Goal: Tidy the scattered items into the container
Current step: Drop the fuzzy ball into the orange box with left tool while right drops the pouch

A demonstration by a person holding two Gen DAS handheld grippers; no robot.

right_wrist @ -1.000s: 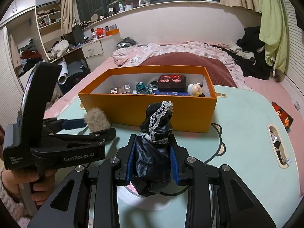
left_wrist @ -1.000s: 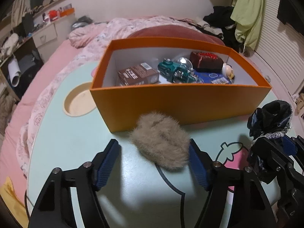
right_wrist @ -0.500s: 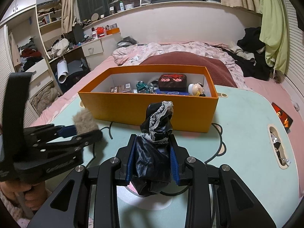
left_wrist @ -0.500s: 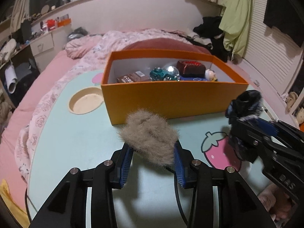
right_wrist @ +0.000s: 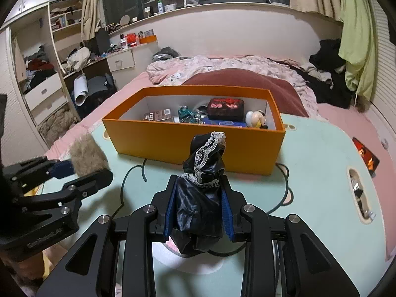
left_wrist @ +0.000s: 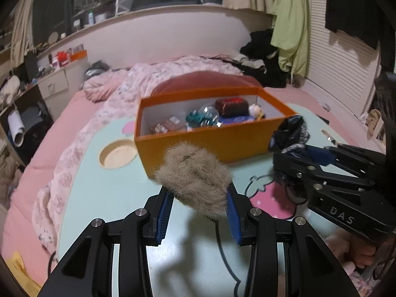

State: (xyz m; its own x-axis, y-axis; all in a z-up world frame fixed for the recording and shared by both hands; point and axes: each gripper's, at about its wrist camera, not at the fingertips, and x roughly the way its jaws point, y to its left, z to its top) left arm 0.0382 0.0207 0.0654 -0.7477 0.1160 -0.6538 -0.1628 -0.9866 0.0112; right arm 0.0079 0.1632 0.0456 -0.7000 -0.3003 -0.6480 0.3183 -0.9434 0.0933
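Lifted off the table since earlier, left tongs (left_wrist: 198, 212) grip fur scrunchie (left_wrist: 195, 175); right tongs (right_wrist: 200, 210) clamp half-hidden black scrunchie (right_wrist: 200, 198).

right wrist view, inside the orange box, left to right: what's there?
In the orange box: brown packet → teal toy → dark red case → small white figure. The clear bits between toy and case overlap too much to place.

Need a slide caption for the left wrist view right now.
Left gripper holds a fluffy beige scrunchie above the mint table, facing the open orange cardboard box.
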